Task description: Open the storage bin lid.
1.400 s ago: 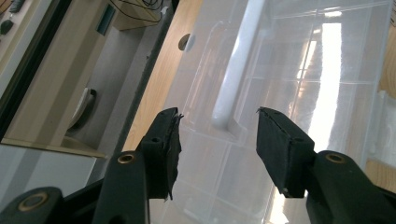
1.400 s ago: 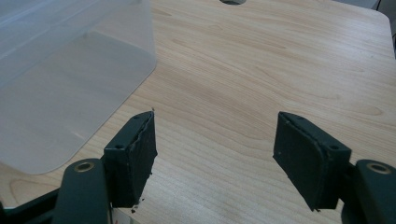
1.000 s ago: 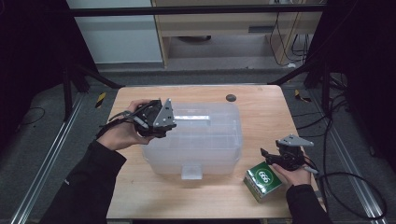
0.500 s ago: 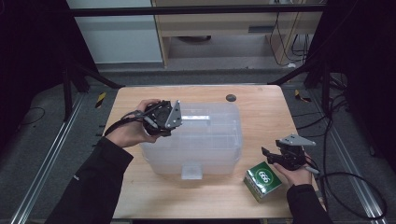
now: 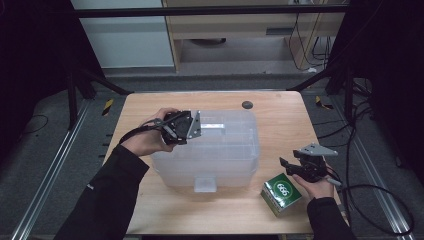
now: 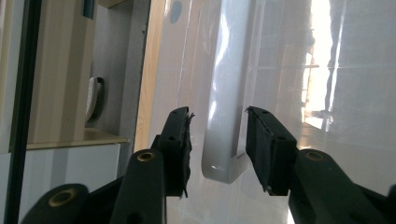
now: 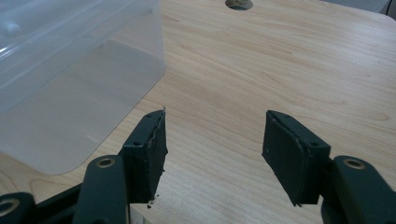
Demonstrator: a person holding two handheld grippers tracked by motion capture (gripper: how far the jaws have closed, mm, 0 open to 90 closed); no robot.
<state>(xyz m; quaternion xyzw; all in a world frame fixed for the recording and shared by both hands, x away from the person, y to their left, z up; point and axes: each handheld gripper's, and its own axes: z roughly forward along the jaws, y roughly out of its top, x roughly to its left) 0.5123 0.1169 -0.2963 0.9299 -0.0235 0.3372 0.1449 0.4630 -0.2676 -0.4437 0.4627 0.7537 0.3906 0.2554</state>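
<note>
Left claw (image 6: 217, 135) closing astride lid handle (image 6: 222, 116) of clear bin (image 5: 220, 150)

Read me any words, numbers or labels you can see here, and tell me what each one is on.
"666": white figures in an oval on top of the green box.
Smaller print on that box: too blurred to read.
Clear plastic bin: no readable text.

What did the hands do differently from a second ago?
The left gripper slid further over the clear box's lid, and its jaws have been closing around the lid handle, not yet pressing it. The right gripper's jaws have also been closing, on nothing. The box and the green carton stayed put.
</note>
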